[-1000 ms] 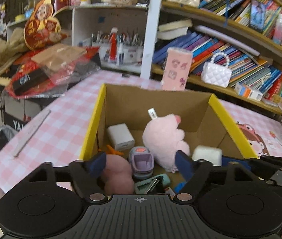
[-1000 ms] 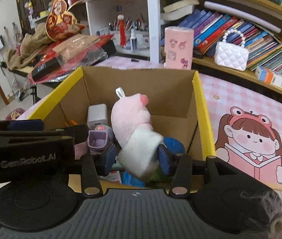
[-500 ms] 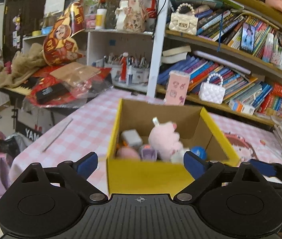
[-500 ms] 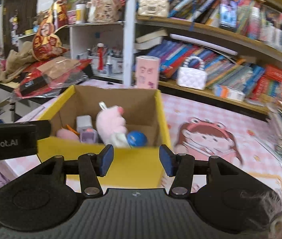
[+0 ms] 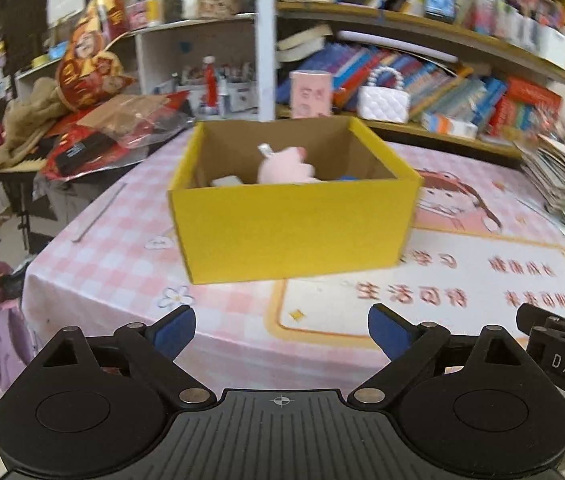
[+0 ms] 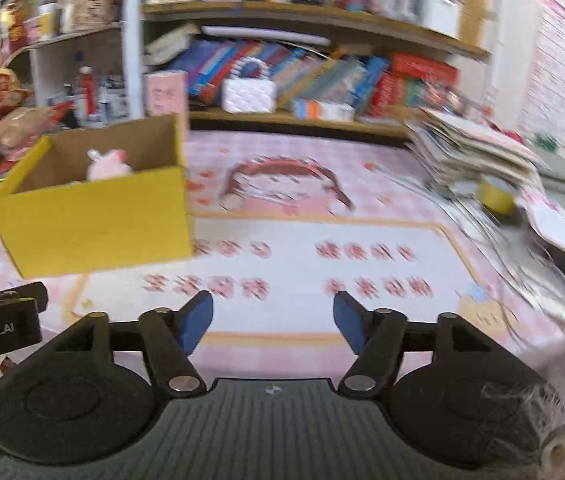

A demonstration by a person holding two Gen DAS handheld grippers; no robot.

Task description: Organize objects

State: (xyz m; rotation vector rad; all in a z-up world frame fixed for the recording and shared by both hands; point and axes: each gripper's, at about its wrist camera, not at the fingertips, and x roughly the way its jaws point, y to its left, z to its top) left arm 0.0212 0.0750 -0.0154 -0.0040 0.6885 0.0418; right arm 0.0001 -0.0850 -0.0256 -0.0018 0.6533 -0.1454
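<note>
A yellow cardboard box [image 5: 294, 232] stands on the pink checked tablecloth [image 5: 462, 280]; it also shows at the left of the right wrist view [image 6: 94, 220]. A pink plush toy [image 5: 284, 168] sticks up inside it, next to a white block [image 5: 226, 181] and a bit of something blue [image 5: 348, 178]. My left gripper [image 5: 281, 330] is open and empty, well back from the box near the table's front edge. My right gripper [image 6: 272, 318] is open and empty, over the printed mat to the right of the box.
Shelves of books [image 5: 422, 76] and a white quilted handbag [image 5: 383, 100] stand behind the table. A pile of papers [image 6: 478, 156] and a yellow tape roll [image 6: 496, 196] sit at the right. Red packages [image 5: 114, 132] lie at the back left. A ruler [image 5: 100, 212] lies left of the box.
Both grippers have pulled back from inside the box to the table's front. The right gripper let go of the white soft object in the box and swung to the right.
</note>
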